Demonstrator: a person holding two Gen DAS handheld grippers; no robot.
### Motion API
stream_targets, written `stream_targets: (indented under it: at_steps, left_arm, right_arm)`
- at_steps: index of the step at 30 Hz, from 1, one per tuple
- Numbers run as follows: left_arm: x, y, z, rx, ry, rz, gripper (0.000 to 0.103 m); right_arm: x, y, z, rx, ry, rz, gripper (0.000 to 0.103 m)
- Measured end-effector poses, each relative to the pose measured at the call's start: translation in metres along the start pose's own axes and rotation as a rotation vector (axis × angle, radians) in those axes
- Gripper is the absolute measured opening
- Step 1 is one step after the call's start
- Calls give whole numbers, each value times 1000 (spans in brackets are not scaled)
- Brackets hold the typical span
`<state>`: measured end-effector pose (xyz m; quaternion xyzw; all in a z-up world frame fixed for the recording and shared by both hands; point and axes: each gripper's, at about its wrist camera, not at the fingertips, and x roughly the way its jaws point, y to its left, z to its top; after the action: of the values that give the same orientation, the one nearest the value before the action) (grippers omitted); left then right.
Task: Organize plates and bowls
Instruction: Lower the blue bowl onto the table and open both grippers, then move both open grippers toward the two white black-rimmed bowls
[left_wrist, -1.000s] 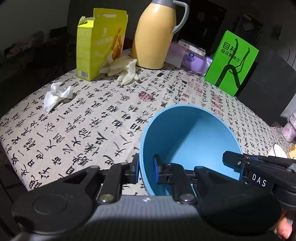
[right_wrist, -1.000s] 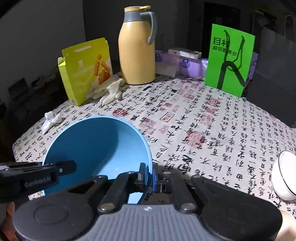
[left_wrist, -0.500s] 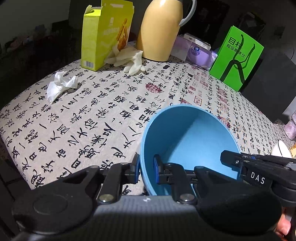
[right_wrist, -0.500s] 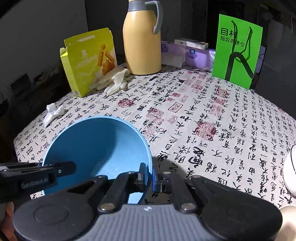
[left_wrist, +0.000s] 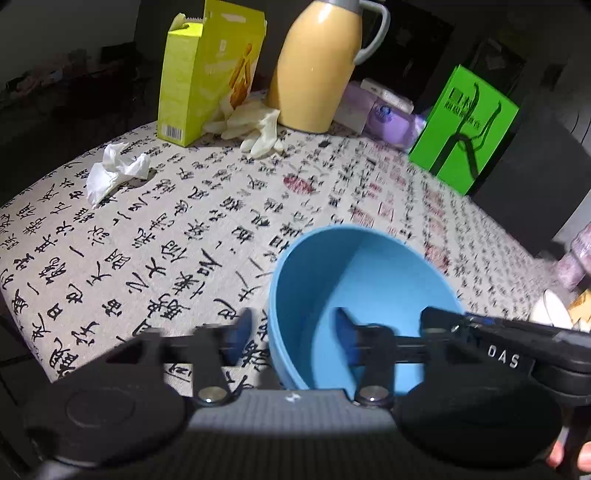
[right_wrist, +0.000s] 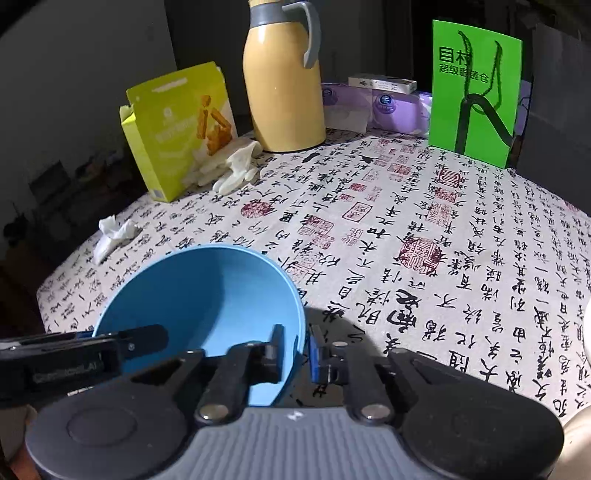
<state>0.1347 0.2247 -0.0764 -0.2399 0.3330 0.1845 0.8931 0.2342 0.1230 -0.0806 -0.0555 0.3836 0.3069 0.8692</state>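
A blue bowl (left_wrist: 369, 288) (right_wrist: 207, 295) sits near the table's front left corner, seemingly resting on the tablecloth. My left gripper (left_wrist: 291, 332) straddles the bowl's left rim. Its jaws are opening, with one finger outside and one inside, and neither pad touches the rim. My right gripper (right_wrist: 297, 349) straddles the right rim. Its jaws are opening too, with narrow gaps on both sides of the wall. Each gripper shows in the other's view: right gripper (left_wrist: 480, 339), left gripper (right_wrist: 74, 354). A white bowl (left_wrist: 550, 310) stands at the far right.
At the back stand a yellow box (right_wrist: 177, 129), a tan thermos jug (right_wrist: 280, 81), purple tissue packs (right_wrist: 391, 107) and a green bag (right_wrist: 476, 85). Pale gloves (left_wrist: 255, 125) and a crumpled tissue (left_wrist: 114, 170) lie on the printed tablecloth (right_wrist: 406, 221). The table edge runs close on the left.
Both grippers were shut on the blue bowl's rim. Now their jaws have parted from it, the left much wider than the right. The bowl stays in place.
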Motion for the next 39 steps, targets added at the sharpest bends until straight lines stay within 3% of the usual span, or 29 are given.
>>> stream_targets:
  at_steps: [4,6,8,10,12,14,21,31,39]
  left_arm:
    - [-10,1,1,5,-57,-14,82]
    - [-15,1,2,5,-83,-28,87]
    - [-19,2,1,5,-109,-38,98]
    - [-22,1,1,12,-131,-38,101]
    - [-25,3,-1,11,-138,-49,103]
    - [-27,5,-2,-1,-152,-67,103]
    - [-46,1,-10,13,-238,-85,103]
    - [-62,-9,-16,30,-272,-90,103]
    - [-80,-44,-29,110,-302,-115,103]
  right_arm:
    - [-7,-7,-3,37,-42,19,46]
    - [-14,-13,-5,54,-71,26,57]
    - [-21,-16,-7,63,-102,26,76]
    - [-29,-21,-9,77,-142,20,93]
    - [-38,-26,-13,93,-184,5,95]
    - [-45,-29,-16,105,-203,-21,103]
    - [-63,-33,-31,101,-254,-69,103]
    - [-91,-39,-52,103,-306,-94,103]
    - [-121,-66,-72,159,-366,-118,103]
